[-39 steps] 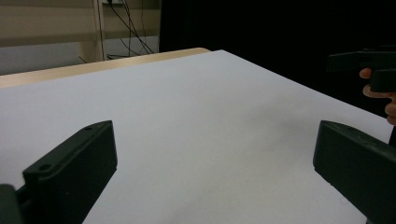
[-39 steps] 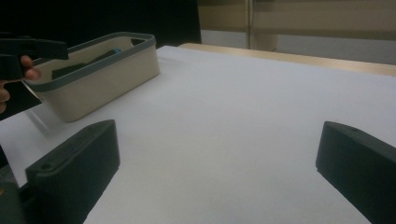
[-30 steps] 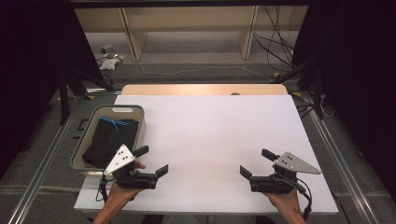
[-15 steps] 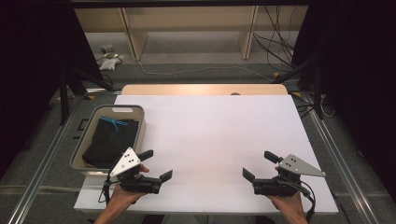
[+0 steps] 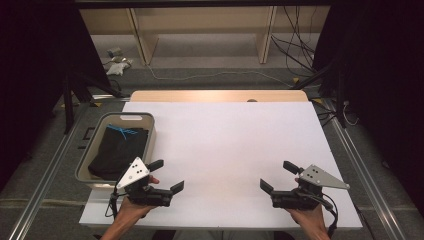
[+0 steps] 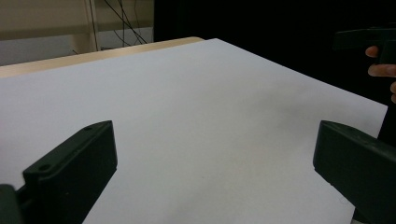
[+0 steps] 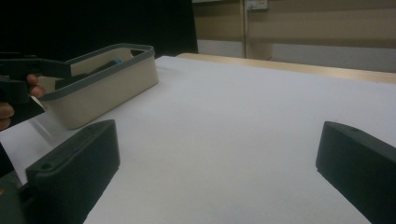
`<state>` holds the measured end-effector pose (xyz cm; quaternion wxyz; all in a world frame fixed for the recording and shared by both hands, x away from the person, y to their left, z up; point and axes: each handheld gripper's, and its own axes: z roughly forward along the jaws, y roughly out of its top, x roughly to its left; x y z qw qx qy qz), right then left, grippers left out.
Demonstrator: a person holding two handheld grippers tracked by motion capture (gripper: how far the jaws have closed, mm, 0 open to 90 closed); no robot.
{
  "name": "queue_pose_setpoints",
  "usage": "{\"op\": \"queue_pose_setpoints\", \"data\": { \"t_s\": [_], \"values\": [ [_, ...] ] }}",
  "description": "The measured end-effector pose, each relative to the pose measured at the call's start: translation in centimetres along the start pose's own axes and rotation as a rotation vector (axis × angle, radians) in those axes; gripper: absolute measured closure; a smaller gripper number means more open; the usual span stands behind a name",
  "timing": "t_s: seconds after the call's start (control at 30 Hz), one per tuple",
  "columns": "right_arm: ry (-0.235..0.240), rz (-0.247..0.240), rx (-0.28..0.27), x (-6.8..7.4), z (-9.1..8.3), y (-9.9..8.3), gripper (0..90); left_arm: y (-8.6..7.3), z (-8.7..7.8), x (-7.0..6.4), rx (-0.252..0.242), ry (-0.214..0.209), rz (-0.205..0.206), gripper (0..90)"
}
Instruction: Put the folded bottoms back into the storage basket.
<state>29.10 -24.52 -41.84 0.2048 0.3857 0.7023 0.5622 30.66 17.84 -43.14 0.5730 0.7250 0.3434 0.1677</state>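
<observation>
- A white tabletop (image 5: 225, 150) fills the middle of a dark room, with grey floor around it and pale wooden shelving behind.
- Since a second ago the left tongs (image 5: 167, 176) have drawn back toward the near edge and a little rightward; the right tongs (image 5: 278, 176) have barely shifted.
- Both tongs hover low over the near edge, well apart from each other, jaws spread wide and holding nothing; each gripper view shows bare white surface between its two black jaws.
- The left hand (image 5: 131, 209) comes up from the near left corner, the right hand (image 5: 309, 216) from the near right, each tongs angled inward toward the tabletop's middle.
- A beige bin (image 5: 97, 137) sits at the left edge, just beyond and left of the left tongs, not touching them.
- A black cloth (image 5: 116, 152) with a blue mark lies inside the bin.
</observation>
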Motion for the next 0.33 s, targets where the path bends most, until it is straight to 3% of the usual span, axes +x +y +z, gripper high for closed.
{"op": "queue_pose_setpoints", "data": {
  "t_s": [0.33],
  "values": [
    [0.000,0.000,-0.006,-0.04,-0.03,0.06,0.4,-0.09,0.09,-0.09,0.004,-0.004,0.004,0.0]
  ]
}}
